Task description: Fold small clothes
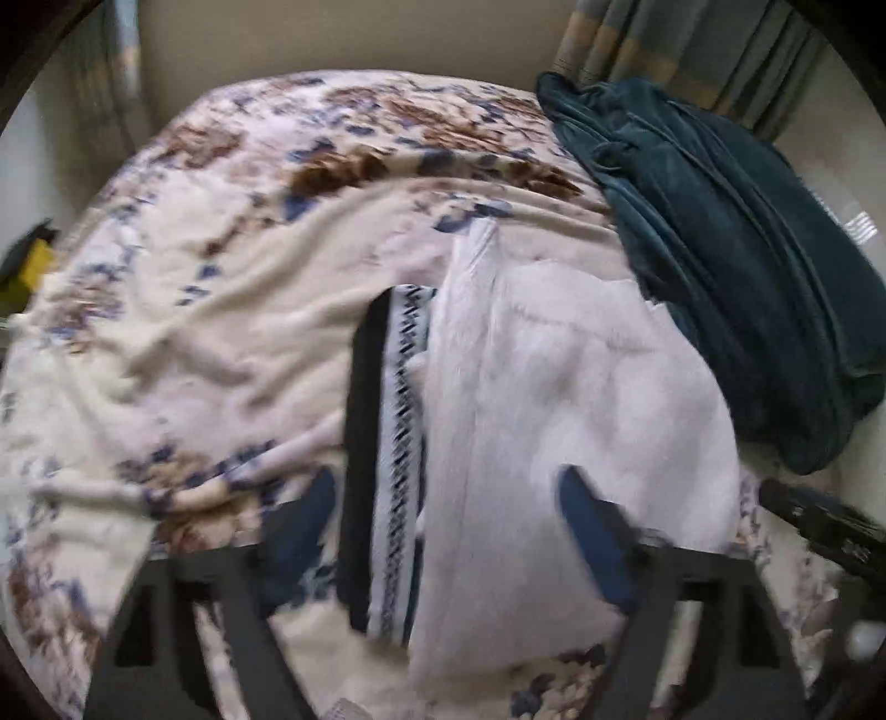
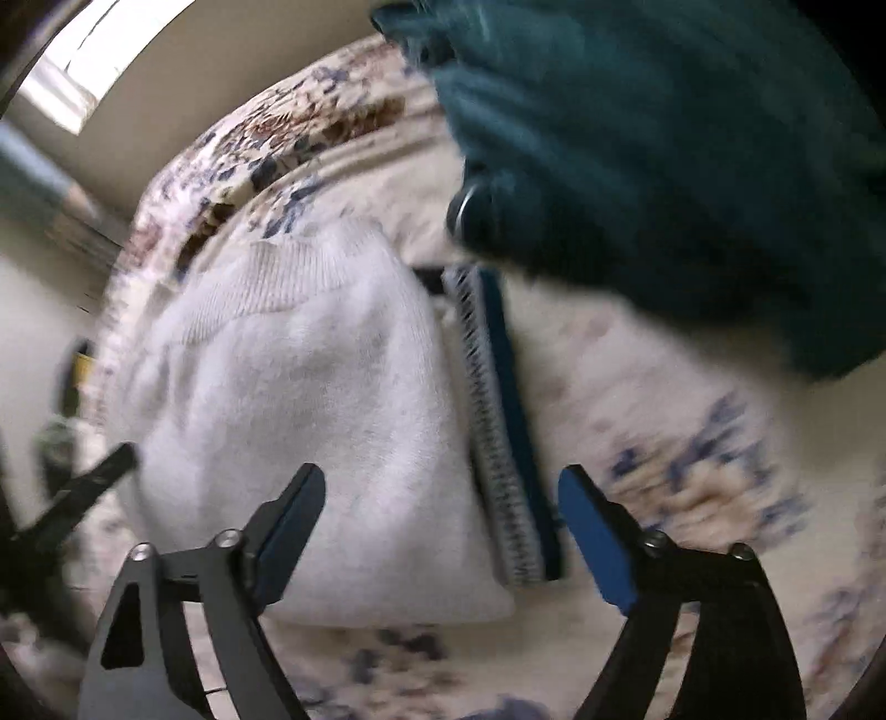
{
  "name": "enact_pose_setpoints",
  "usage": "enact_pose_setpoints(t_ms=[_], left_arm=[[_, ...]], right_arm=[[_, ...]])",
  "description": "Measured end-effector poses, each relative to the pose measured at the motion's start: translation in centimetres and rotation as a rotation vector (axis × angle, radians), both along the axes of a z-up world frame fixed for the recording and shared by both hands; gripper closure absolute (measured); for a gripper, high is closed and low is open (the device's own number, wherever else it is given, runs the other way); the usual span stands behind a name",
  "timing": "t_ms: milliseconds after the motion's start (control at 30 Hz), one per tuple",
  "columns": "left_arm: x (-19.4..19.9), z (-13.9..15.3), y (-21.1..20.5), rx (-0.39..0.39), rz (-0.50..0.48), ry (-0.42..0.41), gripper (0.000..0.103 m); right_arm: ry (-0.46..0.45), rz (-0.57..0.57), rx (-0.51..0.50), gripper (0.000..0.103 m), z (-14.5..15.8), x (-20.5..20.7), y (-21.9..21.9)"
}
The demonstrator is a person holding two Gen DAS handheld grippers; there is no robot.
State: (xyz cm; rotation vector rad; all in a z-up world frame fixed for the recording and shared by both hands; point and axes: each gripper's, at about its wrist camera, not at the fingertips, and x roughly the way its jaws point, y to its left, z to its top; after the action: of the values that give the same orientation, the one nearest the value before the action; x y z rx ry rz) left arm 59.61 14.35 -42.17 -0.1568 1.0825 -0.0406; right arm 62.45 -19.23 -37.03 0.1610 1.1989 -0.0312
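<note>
Covering the bed, a floral blanket (image 1: 221, 310) lies under both grippers' spread, empty fingers (image 2: 293, 526).

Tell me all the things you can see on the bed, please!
white sweater: one, white knit, folded, lying in the middle of the bed
patterned band: one, dark with a white zigzag strip, along one edge of the white sweater
teal garment: one, dark teal and plush, heaped on the bed beside the white sweater
floral blanket: one, cream with brown and blue flowers, covering the bed under everything
curtain: one, grey-green with tan stripes, behind the bed
yellow object: one, too blurred to name, at the bed's edge
left gripper: one, black with blue fingers, open above the white sweater
right gripper: one, black with blue fingers, open above the white sweater's edge
</note>
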Motion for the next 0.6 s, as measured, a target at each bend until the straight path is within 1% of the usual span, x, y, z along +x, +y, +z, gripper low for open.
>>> enact_pose_setpoints(t_ms=[33,67,133,167,267,333,400,500,533,600], left_arm=[[-0.9,0.5,-0.3,0.011,0.008,-0.006,0.011],[-1.9,1.0,-0.6,0.028,0.019,-0.007,0.01],[-3.8,2.3,-1.2,0.052,0.022,-0.011,0.001],[-4.4,2.8,-1.4,0.06,0.022,-0.018,0.001],[-7.3,5.4,-2.3,0.084,0.01,-0.055,0.001],[-9.4,7.7,-2.8,0.114,0.018,-0.071,0.0],[-11.1,9.6,-3.2,0.128,0.022,-0.087,0.0],[-14.7,13.5,-3.7,0.151,0.042,-0.13,0.0],[-16.3,15.3,-3.8,0.157,0.057,-0.147,0.0],[-18.5,17.5,-3.9,0.148,0.068,-0.17,0.0]], right_arm=[[-0.015,-0.001,-0.047,0.001,0.8,-0.8,0.5],[-0.031,-0.003,-0.079,0.0,1.6,-1.7,0.8],[-0.066,0.002,-0.137,0.0,3.3,-3.6,1.4],[-0.081,0.0,-0.153,0.0,4.2,-4.7,1.5],[-0.116,-0.003,-0.169,0.0,7.2,-8.0,1.5],[-0.136,-0.003,-0.175,0.0,9.3,-9.9,1.7],[-0.155,-0.007,-0.166,0.0,11.8,-12.2,1.4],[-0.199,-0.009,-0.171,0.0,16.2,-16.2,0.9],[-0.211,-0.008,-0.172,0.0,17.6,-17.5,0.8],[-0.237,-0.005,-0.169,0.0,20.5,-20.2,0.3]])
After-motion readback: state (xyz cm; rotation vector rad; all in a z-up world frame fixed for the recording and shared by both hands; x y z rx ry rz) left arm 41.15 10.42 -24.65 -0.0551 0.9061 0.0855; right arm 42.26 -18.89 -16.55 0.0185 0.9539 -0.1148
